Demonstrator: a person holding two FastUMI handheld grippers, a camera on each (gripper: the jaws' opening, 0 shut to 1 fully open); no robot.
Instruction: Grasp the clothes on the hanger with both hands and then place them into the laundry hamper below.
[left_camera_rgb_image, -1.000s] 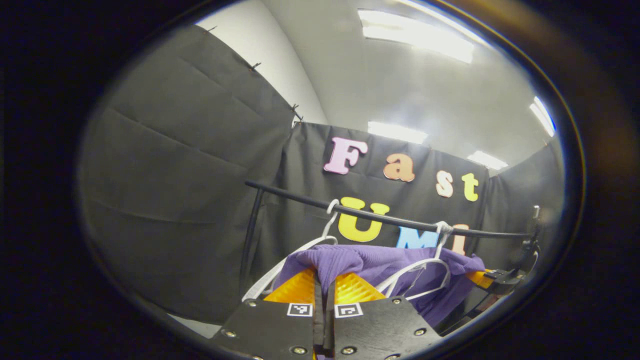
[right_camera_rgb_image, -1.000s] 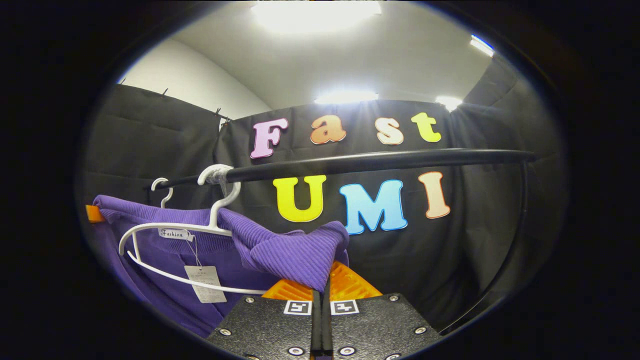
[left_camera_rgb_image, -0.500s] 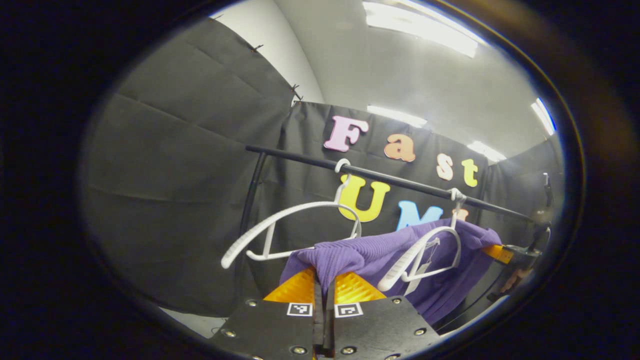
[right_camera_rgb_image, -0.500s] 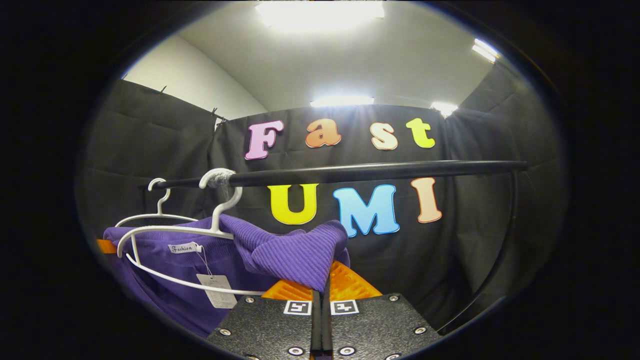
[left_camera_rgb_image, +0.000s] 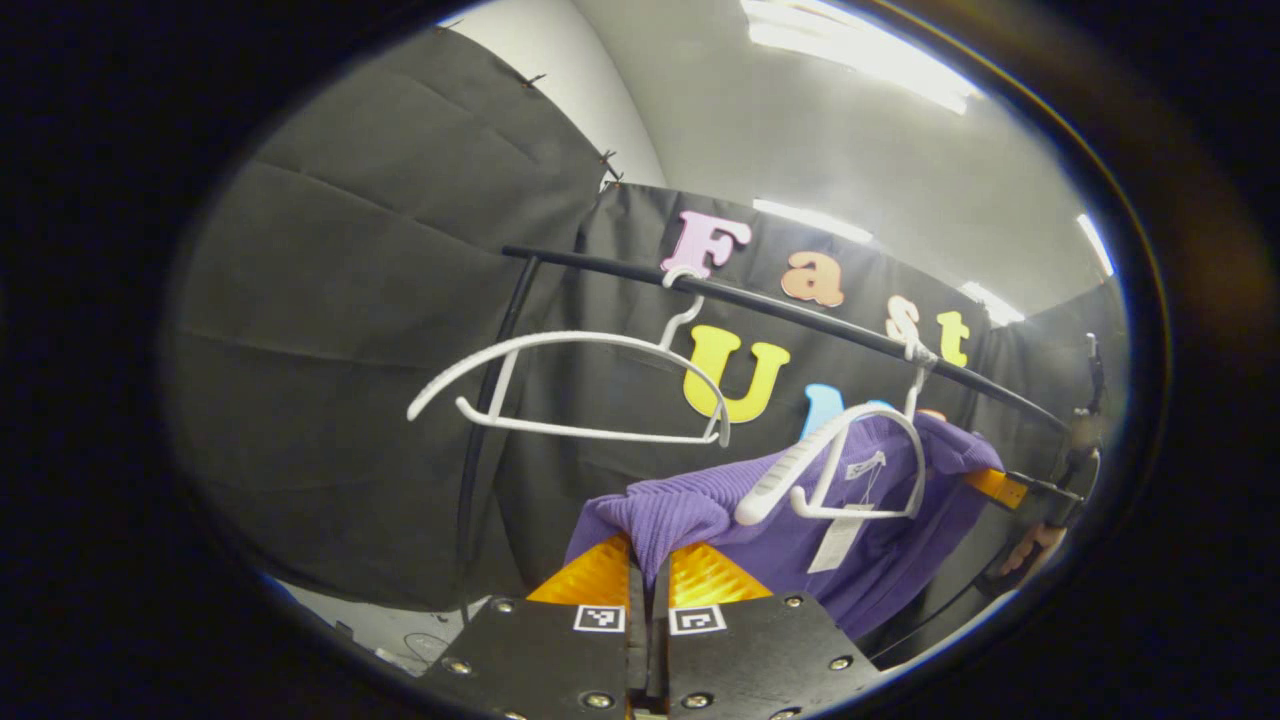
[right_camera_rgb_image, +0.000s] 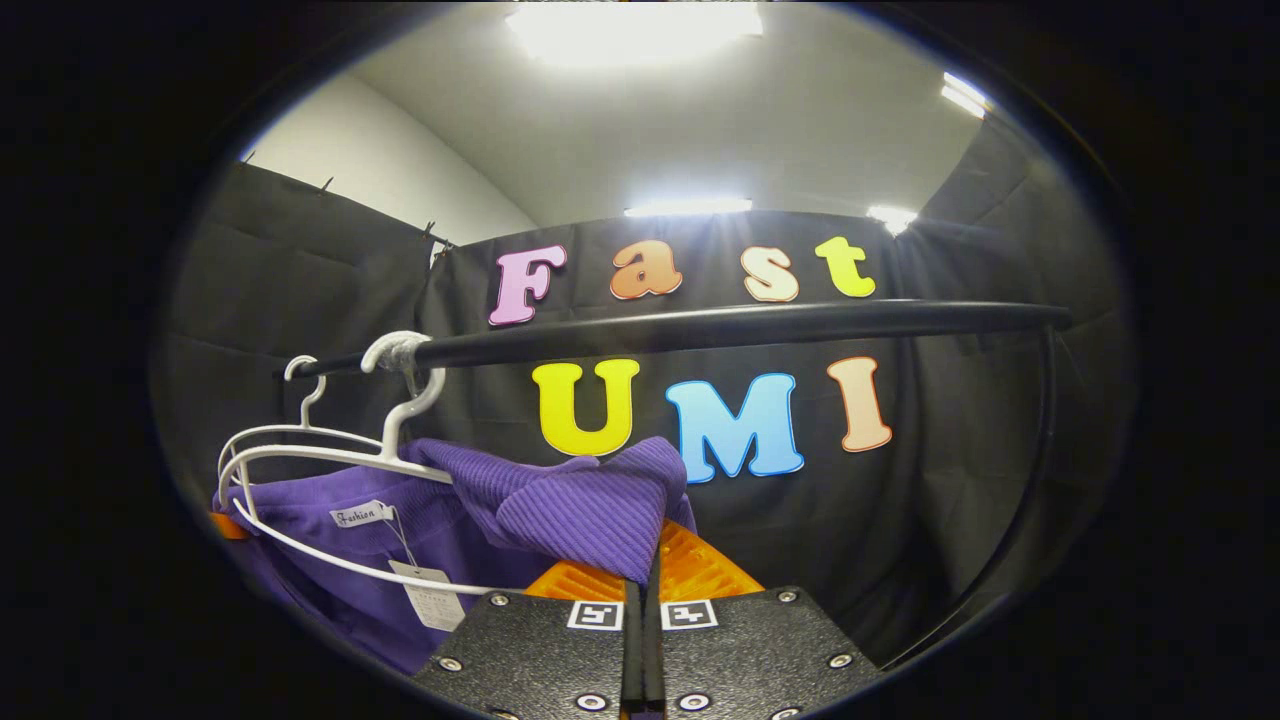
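A purple ribbed garment (left_camera_rgb_image: 770, 500) stretches between my two grippers. My left gripper (left_camera_rgb_image: 648, 560) is shut on one bunched shoulder of it, orange fingers pressed together. The other shoulder (right_camera_rgb_image: 580, 505) is pinched in my right gripper (right_camera_rgb_image: 645, 565), also shut. A white hanger (right_camera_rgb_image: 330, 470) still sits in the neck opening, its hook on the black rail (right_camera_rgb_image: 740, 322). That hanger (left_camera_rgb_image: 850, 465) shows beside the garment in the left gripper view, with a paper tag (left_camera_rgb_image: 835, 540) dangling. Far off in that view, the right gripper's orange finger (left_camera_rgb_image: 995, 485) and a hand (left_camera_rgb_image: 1035, 545) appear.
A second, bare white hanger (left_camera_rgb_image: 580, 385) hangs on the rail (left_camera_rgb_image: 760, 305) to the left of the garment. The rail's black upright (left_camera_rgb_image: 490, 400) stands at the left end, another upright (right_camera_rgb_image: 1035, 470) at the right. A pale floor patch (left_camera_rgb_image: 400, 635) shows low down.
Both grippers have dropped with the garment; the rail and hangers sit higher in the left gripper view. The left shoulder has slid off the hanger, and the bare hanger stands apart from the cloth.
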